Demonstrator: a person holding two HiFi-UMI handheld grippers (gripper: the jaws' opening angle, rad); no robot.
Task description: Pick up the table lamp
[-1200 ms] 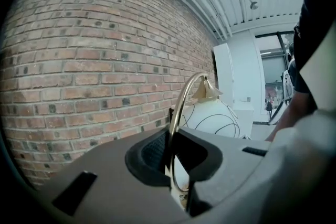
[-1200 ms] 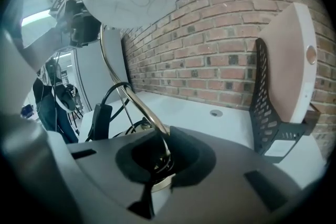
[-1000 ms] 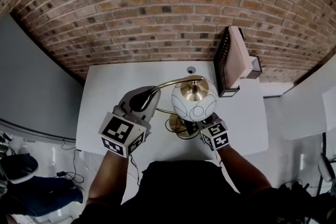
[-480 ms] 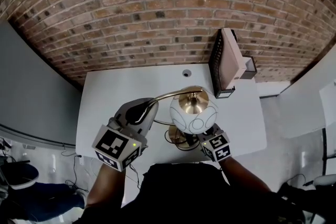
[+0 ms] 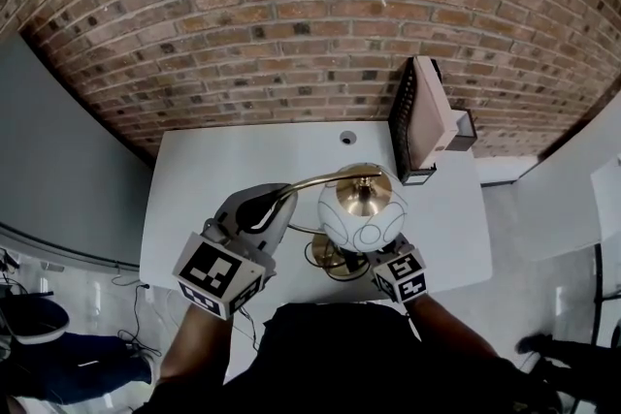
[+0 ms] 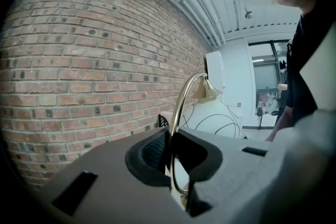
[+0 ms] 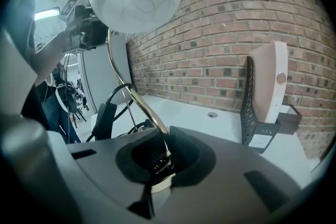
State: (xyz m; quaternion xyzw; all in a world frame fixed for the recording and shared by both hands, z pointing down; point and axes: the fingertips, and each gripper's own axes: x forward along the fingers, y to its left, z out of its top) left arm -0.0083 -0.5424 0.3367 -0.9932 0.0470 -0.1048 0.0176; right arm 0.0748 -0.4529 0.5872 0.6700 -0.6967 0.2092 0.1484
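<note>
- Brick, red-brown with pale mortar, is filling the wall (image 5: 291,15) that is running behind the table's far edge.
- White and rectangular, a flat-topped table (image 5: 194,199) is standing against that wall, and the person is standing at its near edge.
- A brass table lamp (image 5: 335,208) is sitting over the near middle of the table, between the two grippers. Its white round globe shade (image 5: 361,208) with thin dark line drawings is hanging from a thin brass arched stem (image 5: 310,181). Its round brass base (image 5: 335,257) is showing beneath the shade. Whether the base is touching the tabletop I cannot tell.
- A black mesh rack (image 5: 403,126) is standing at the table's far right, holding a flat beige device (image 5: 432,107) upright.
- The grey left gripper (image 6: 173,157) is pinching the arched stem, its jaws pressed together on the thin brass rod left of the shade.
- The grey right gripper (image 7: 163,157) is clamping the brass rod low down, just above the base, with the shade hanging overhead in its view.
- A black cord (image 7: 113,107) is looping on the table beside the lamp.
- A small round cable hole (image 5: 347,138) is showing in the tabletop near the wall.
</note>
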